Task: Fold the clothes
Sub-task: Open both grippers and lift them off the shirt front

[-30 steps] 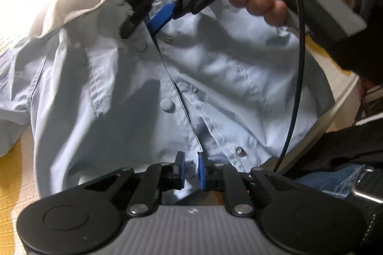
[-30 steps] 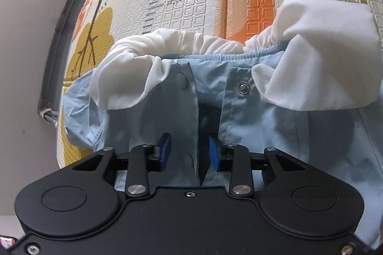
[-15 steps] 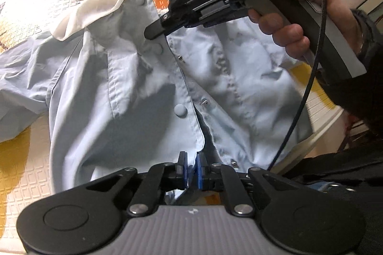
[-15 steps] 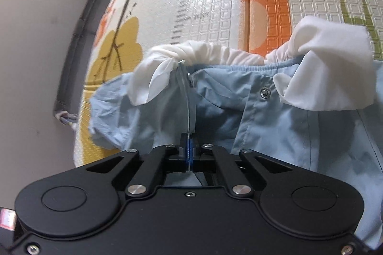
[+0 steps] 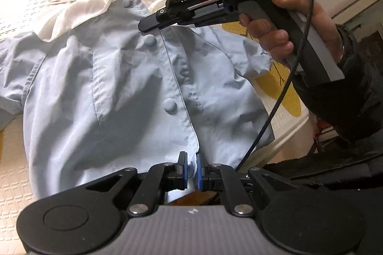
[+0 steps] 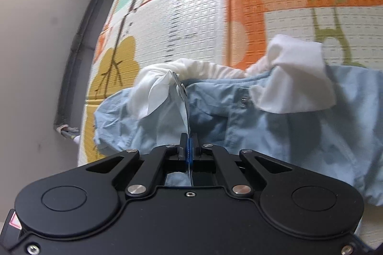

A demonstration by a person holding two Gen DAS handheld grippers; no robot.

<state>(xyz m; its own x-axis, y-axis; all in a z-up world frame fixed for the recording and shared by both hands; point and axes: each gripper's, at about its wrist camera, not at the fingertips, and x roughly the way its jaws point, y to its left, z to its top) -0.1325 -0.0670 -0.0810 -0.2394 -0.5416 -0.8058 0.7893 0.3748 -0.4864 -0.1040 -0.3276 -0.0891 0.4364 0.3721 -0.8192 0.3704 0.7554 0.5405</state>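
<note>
Right gripper first: pinches fully closed on the thin front edge of a light blue snap-front shirt with a white collar, just below the neck, and holds that edge lifted clear of the panel beneath. Seen from the left wrist, reaches in over the chest, gripped by a hand in a dark sleeve.

Left gripper: stands narrow at the bottom hem of the same front opening, with blue cloth filling the gap between the pads; cannot tell whether that amounts to a firm pinch.

Outward: lies front-up and spread across a patterned foam play mat, sleeves out to the sides, wrinkled, no fold visible in the body. Round snap caps run down one panel, metal studs down the other.

Looks like squaring up the front opening, top and bottom ends held. Next likely calls for keeping the edge taut between both ends, laying it straight over the stud panel, and smoothing the chest before any side goes over.
</note>
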